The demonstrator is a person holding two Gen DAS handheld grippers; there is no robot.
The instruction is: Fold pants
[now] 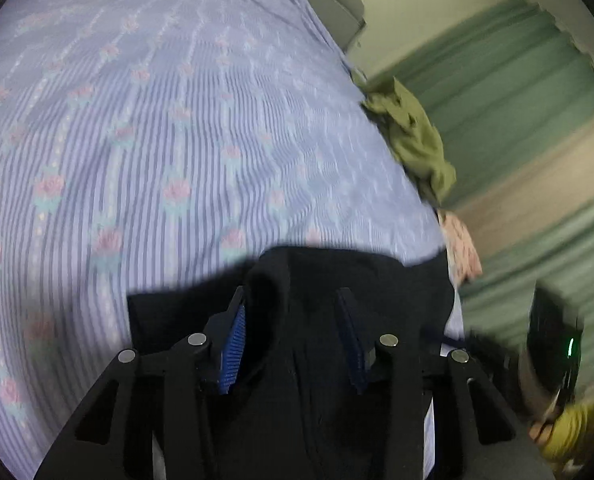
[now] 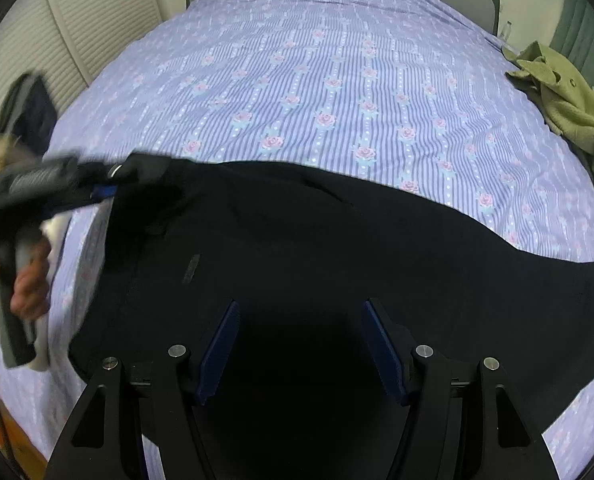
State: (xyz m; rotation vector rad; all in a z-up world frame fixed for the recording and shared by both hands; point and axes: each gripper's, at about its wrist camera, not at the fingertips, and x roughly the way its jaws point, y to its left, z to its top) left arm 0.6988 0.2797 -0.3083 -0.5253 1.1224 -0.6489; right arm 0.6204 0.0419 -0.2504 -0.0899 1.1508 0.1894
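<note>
Your left gripper [image 1: 293, 340] sits low over one end of the black pants [image 2: 297, 248], its blue-padded fingers [image 1: 230, 350] partly parted with a raised fold of the dark cloth standing between them; you cannot tell whether the pads are pressing it. From the right wrist view, that same gripper reaches the pants' corner at the left, held in your hand [image 2: 29, 284]. Your right gripper [image 2: 301, 344] hangs over the near part of the pants with its fingers spread wide, nothing pinched between them. The pants lie spread flat across the near side of the bed [image 2: 297, 60], on its lilac striped floral cover. Farther off, an olive green garment [image 2: 569, 112] lies crumpled at the bed's right edge, well apart from the pants. Beyond it hang green curtains [image 1: 517, 80].
</note>
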